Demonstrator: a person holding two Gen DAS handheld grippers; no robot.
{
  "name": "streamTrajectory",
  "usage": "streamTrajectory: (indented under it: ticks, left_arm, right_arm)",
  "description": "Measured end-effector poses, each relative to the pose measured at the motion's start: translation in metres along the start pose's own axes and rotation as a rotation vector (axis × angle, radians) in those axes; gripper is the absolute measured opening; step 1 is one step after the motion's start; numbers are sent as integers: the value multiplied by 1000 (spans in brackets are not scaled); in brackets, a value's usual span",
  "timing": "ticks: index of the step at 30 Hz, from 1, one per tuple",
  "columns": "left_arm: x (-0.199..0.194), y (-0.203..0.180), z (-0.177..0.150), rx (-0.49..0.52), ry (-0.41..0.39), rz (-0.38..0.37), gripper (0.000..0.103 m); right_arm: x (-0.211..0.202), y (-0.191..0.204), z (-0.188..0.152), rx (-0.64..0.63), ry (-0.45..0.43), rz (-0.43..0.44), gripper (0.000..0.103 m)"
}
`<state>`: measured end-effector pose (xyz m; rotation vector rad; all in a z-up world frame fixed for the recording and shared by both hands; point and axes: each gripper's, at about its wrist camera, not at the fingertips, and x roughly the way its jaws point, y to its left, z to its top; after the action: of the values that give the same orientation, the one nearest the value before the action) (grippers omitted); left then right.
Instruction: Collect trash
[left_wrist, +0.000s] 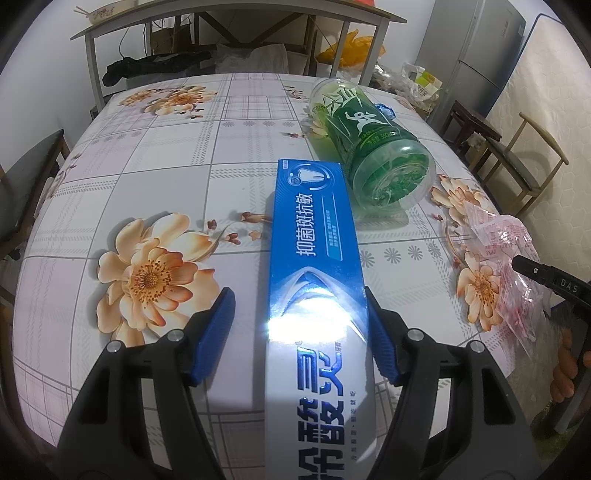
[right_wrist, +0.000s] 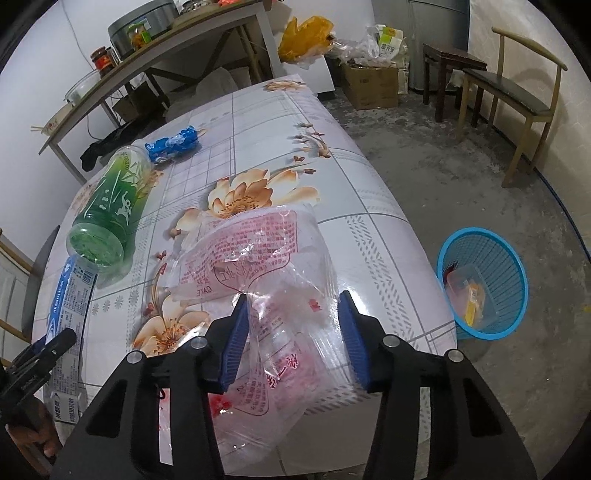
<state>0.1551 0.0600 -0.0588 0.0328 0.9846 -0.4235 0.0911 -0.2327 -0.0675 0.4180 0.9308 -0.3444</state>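
Blue-padded fingers of the left gripper (left_wrist: 300, 332) straddle the near end of a blue-and-white toothpaste box (left_wrist: 314, 266) lying lengthwise on the flower-printed tablecloth (left_wrist: 166, 155); its right pad touches the box's edge while the left pad stands clear, a strip of cloth showing between them, so the jaws sit fairly wide and do not clamp the box. Over on the right gripper (right_wrist: 293, 336), the fingers stand on either side of a crumpled clear plastic wrapper (right_wrist: 258, 258) printed in red; the left pad meets the film, but whether the right pad presses on it I cannot tell. That wrapper lies near the table's right edge, just beside the box in the left wrist view. Beyond the box's far end lies a green plastic bottle (left_wrist: 373, 147) on its side, its base toward the grippers, almost touching the box's corner. Farther still, by the bottle's neck, rests a crumpled blue wrapper (right_wrist: 173, 144). Down on the concrete floor to the table's right stands a blue mesh wastebasket (right_wrist: 491, 273) with some scraps inside. Wooden chairs (right_wrist: 517, 96) and a long side table (right_wrist: 155, 51) line the back wall.
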Motion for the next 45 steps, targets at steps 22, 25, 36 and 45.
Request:
streamTrajectory:
  ticks: [22,25,36,45]
  left_arm:
    - [-2,-1,-1,5,-9,11,50]
    - [-3,-1,0,3,-11,13,48]
    - [-4,-1,-1,-6,-12,-6,44]
    - [-10,-2,-5,-44,-22,-63,44]
  right_arm:
    - [-1,-3,0,4,-2,-5,39]
    - [-1,-3,0,5,-2,-5,39]
    - [-1,-4,0,7,-2,-4,37]
    - [-1,-10,3,52,7,40,24]
